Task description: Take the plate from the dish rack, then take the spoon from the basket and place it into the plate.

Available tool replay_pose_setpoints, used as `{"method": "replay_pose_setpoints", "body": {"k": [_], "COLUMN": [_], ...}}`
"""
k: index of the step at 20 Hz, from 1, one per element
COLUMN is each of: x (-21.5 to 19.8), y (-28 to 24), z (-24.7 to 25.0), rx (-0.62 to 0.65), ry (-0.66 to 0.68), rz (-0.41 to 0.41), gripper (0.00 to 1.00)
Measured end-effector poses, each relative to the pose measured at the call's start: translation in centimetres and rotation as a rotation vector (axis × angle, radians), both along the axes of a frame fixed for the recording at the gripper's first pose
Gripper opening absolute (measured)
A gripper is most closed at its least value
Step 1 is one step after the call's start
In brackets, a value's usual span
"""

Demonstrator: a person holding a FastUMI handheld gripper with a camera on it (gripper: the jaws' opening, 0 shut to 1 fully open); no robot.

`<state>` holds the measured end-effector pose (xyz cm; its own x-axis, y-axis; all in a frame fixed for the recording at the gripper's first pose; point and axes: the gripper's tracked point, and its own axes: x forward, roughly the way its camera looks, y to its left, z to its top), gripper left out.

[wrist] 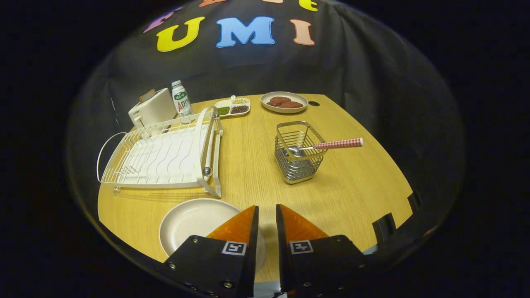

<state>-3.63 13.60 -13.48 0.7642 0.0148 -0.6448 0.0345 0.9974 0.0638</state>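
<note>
A cream plate (194, 221) lies flat on the wooden table (360, 186), just in front of the white wire dish rack (161, 159), whose slots hold nothing. My left finger overlaps the plate's right edge. The spoon (337, 143) has a red-and-white checked handle that sticks out to the right over the rim of the metal wire basket (298, 165); its bowl rests inside. The basket stands well beyond my fingers, a little to the right. My gripper (267, 207) hovers above the table's near edge, with a narrow gap between the orange fingers (238, 225) and nothing in it.
At the back left stand a white toaster (151, 109) and a small bottle (181, 99). A divided snack dish (232, 106) and a plate of brown food (284, 102) sit at the far edge. Bare tabletop lies between the rack and the basket.
</note>
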Motion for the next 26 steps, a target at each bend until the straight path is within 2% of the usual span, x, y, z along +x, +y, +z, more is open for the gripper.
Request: {"method": "replay_pose_setpoints", "body": {"k": [5,8,9,12,14,21,23,26], "x": [1.8,2.8,3.2,4.0,4.5,7.5,8.3,9.0], "y": [-5.6,-7.8,-8.6,-10.0,-11.0,-11.3,-11.5,-11.9], "z": [2.5,3.0,3.1,3.4,3.1,3.7,3.2,2.6], "rx": [-0.054,-0.047,-0.044,0.013,0.067,0.348,0.392,0.423], "ry": [-0.057,-0.071,-0.073,-0.095,-0.089,-0.134,-0.129,-0.118], "rz": [-0.105,-0.160,-0.175,-0.225,-0.287,-0.434,-0.462,-0.487], "gripper": [0.24,0.32,0.43,0.44,0.97,0.97,0.85,0.82]}}
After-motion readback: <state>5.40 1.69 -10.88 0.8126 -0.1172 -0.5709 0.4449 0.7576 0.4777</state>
